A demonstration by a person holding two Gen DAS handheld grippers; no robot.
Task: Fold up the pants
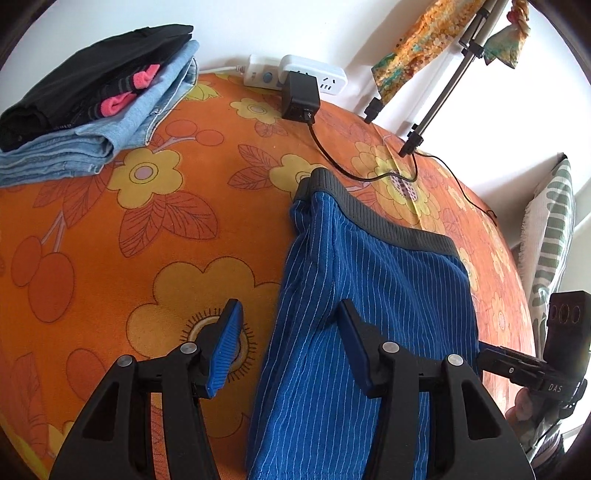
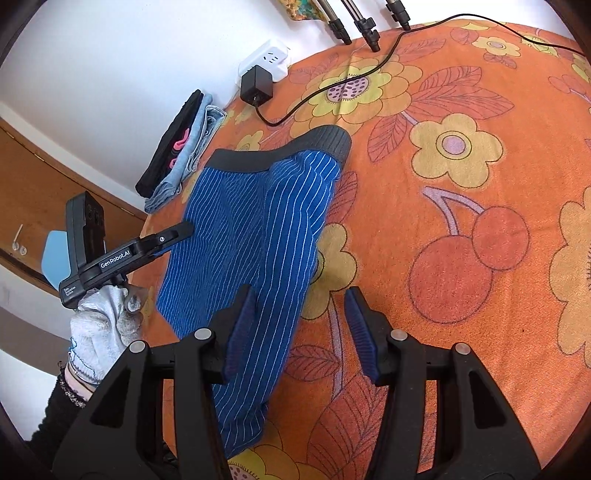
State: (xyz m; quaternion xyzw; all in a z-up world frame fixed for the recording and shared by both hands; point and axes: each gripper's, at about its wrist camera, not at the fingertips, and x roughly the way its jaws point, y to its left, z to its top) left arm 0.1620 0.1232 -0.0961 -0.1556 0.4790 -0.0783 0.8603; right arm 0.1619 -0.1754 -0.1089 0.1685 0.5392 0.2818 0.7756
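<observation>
Open bedspread (image 2: 461,221) right of the pants (image 2: 251,236) — folded stack (image 1: 92,99), charger cable (image 1: 332,155) crowd the wall.

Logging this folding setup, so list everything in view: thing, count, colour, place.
pants: 1, blue with white pinstripes, dark waistband, laid lengthwise on the bedspread
bedspread: 1, orange floral, under everything
folded clothes stack: 1, black, pink and light denim, far corner by the wall
power strip: 1, white, at the wall
adapter: 1, black, plugged in, cable trailing
tripod legs: 3, grey-black, far edge
left gripper: blue pads, open
right gripper: blue pads, open
</observation>
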